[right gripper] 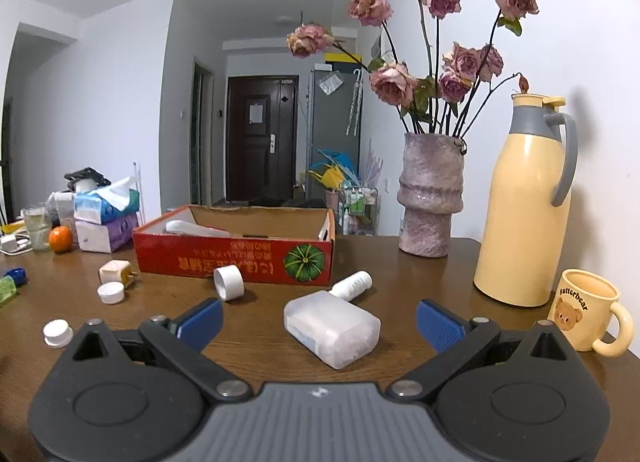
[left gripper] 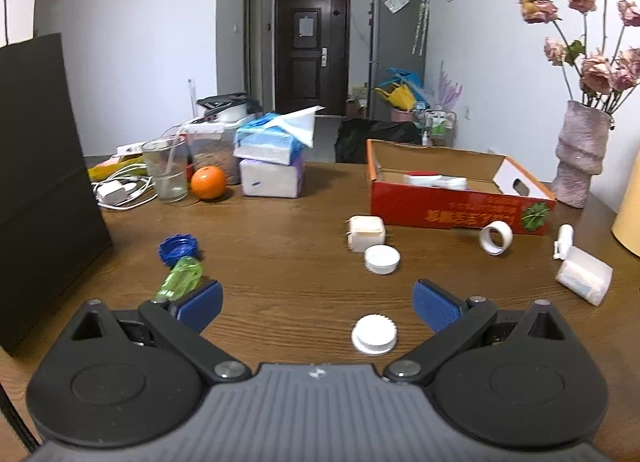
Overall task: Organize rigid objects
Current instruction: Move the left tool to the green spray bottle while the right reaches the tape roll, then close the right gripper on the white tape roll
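My left gripper [left gripper: 318, 304] is open over the wooden table [left gripper: 280, 230], and a white ribbed cap [left gripper: 374, 334] lies between its blue pads. Further off lie a white lid [left gripper: 382, 259], a cream plug adapter [left gripper: 365, 233] and a white tape ring [left gripper: 496, 237]. A green bottle [left gripper: 181, 277] and a blue cap [left gripper: 178, 248] lie beside the left finger. My right gripper [right gripper: 319, 320] is open too, with a frosted white plastic box [right gripper: 331, 327] lying between its fingers. A small white bottle [right gripper: 352, 285] lies behind that box. The red cardboard box [right gripper: 234, 258] holds a white item [right gripper: 192, 228].
A pink vase of dried roses [right gripper: 432, 198], a yellow thermos jug [right gripper: 528, 206] and a yellow mug [right gripper: 584, 310] stand at the right. Tissue packs [left gripper: 270, 158], an orange [left gripper: 208, 182], a glass [left gripper: 165, 168] and chargers sit at the back left. A black bag [left gripper: 40, 182] stands at the left.
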A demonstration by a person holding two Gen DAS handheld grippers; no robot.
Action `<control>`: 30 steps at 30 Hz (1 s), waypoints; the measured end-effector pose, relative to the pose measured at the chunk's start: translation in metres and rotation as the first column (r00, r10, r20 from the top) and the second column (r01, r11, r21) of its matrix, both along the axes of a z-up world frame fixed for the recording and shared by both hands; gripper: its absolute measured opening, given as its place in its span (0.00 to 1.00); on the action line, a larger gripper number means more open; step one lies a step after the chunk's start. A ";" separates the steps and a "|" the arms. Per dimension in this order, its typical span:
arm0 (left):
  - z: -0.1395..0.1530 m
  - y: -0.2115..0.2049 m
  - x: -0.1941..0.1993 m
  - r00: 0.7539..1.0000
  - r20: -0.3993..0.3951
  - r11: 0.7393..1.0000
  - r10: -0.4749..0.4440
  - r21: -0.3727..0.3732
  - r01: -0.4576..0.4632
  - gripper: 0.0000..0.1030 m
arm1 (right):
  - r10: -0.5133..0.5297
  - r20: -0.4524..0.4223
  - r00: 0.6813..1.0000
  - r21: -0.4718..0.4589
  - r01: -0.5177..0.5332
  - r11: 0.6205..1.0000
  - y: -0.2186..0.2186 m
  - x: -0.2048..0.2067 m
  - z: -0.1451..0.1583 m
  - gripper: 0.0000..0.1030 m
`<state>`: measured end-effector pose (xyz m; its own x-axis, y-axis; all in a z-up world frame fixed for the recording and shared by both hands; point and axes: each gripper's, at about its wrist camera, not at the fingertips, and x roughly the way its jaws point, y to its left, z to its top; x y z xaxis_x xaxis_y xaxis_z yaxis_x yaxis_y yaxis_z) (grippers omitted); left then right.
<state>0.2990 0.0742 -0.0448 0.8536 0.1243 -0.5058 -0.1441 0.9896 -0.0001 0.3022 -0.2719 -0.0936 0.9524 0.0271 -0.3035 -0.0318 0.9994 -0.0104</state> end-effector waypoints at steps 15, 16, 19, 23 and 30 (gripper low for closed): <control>-0.015 0.044 0.010 0.998 -0.021 0.998 0.058 -0.024 -0.058 1.00 | 0.104 -0.033 0.994 -0.088 -0.106 0.990 0.052 0.064 -0.006 1.00; -0.017 0.049 0.010 0.997 -0.028 0.997 0.067 -0.025 -0.068 1.00 | 0.106 -0.040 0.994 -0.093 -0.110 0.990 0.057 0.074 -0.007 1.00; -0.022 0.064 0.012 0.995 -0.044 0.995 0.095 -0.028 -0.096 1.00 | 0.107 -0.070 0.992 -0.096 -0.113 0.989 0.069 0.101 -0.011 0.98; -0.029 0.083 0.017 0.990 -0.058 0.991 0.128 -0.033 -0.130 1.00 | 0.108 -0.123 0.986 -0.084 -0.119 0.989 0.088 0.138 -0.021 0.96; -0.039 0.106 0.032 0.986 -0.069 0.988 0.149 -0.037 -0.152 1.00 | 0.042 -0.146 0.988 -0.030 -0.047 0.998 0.100 0.187 -0.043 0.87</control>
